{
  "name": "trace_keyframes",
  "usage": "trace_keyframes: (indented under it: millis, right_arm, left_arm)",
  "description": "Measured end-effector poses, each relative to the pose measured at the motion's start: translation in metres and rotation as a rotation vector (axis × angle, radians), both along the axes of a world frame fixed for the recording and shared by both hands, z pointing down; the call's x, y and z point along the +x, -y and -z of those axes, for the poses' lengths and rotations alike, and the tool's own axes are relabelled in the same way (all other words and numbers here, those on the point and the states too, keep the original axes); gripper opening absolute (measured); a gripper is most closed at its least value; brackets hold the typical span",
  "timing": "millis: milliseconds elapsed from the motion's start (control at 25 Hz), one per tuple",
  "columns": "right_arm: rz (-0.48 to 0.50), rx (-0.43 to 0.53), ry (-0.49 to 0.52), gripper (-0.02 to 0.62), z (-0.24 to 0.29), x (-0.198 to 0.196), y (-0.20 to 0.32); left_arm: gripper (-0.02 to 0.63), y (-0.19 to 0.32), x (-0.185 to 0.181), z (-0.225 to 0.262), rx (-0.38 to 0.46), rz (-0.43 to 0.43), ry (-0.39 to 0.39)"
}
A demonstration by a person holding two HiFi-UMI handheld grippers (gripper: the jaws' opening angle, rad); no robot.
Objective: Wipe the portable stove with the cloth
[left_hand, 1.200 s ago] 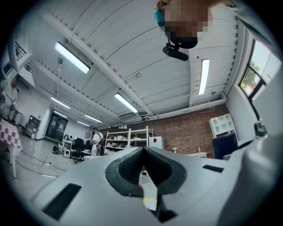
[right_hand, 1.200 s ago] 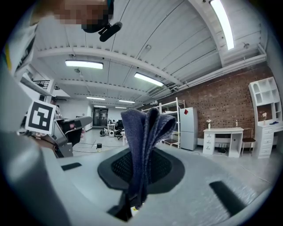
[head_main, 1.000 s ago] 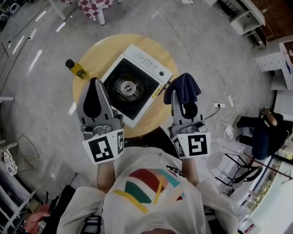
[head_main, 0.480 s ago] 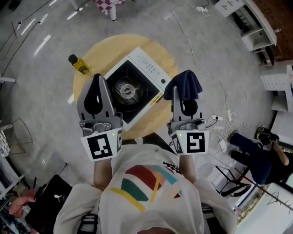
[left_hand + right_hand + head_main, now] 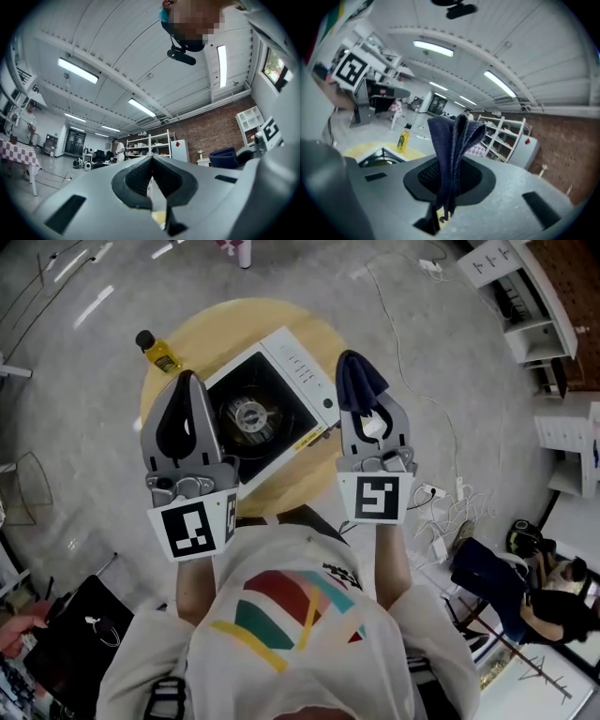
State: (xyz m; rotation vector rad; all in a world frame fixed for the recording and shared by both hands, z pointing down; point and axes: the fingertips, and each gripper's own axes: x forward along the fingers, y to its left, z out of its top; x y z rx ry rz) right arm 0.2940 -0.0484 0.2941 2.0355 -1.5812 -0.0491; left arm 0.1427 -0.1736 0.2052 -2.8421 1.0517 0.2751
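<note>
On the round wooden table (image 5: pixel 192 334), the portable stove (image 5: pixel 281 442) sits turned at a diagonal: white casing, black top, round burner (image 5: pixel 248 415) at centre, control strip with a knob (image 5: pixel 328 401) along the far right side. Stove top bare; nothing rests on it.

Cloth (image 5: pixel 452 136): dark blue, folded, not on the stove. It is pinched in the right gripper (image 5: pixel 366 418), whose jaws are clenched on the lower part; the free end stands up above the jaw tips in loose folds. In the head view the cloth (image 5: pixel 359 381) is just beside the stove's right corner, over the table's right rim. Whether it touches the stove cannot be told.

Left gripper (image 5: pixel 185 379): jaws pressed together, tips meeting, nothing between them. In the head view it overlaps the stove's left side.

Yellow bottle (image 5: pixel 159 352) with a dark cap stands on the table's far left edge, apart from the stove.

Grey floor all round the table; white cables (image 5: pixel 441 493) lie on it to the right.
</note>
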Motion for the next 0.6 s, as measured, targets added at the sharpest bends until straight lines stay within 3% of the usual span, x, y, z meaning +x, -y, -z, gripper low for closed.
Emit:
trace_keyframes:
  millis: [160, 240, 320, 600]
  right_arm:
    - [0.204, -0.125, -0.378, 0.032, 0.001, 0.017, 0.048]
    - [0.297, -0.183, -0.493, 0.032, -0.003, 0.023, 0.069]
    - [0.391, -0.245, -0.565, 0.032, -0.013, 0.027, 0.088]
    - [0.633, -0.458, -0.720, 0.032, -0.077, 0.032, 0.140]
  left_arm:
    - [0.005, 0.007, -0.007, 0.000, 0.020, 0.048, 0.020]
    - [0.005, 0.006, -0.014, -0.003, 0.041, 0.083, 0.050]
    - [0.005, 0.003, -0.022, -0.014, 0.043, 0.109, 0.089]
    - [0.005, 0.003, -0.042, -0.032, -0.003, 0.196, 0.102]
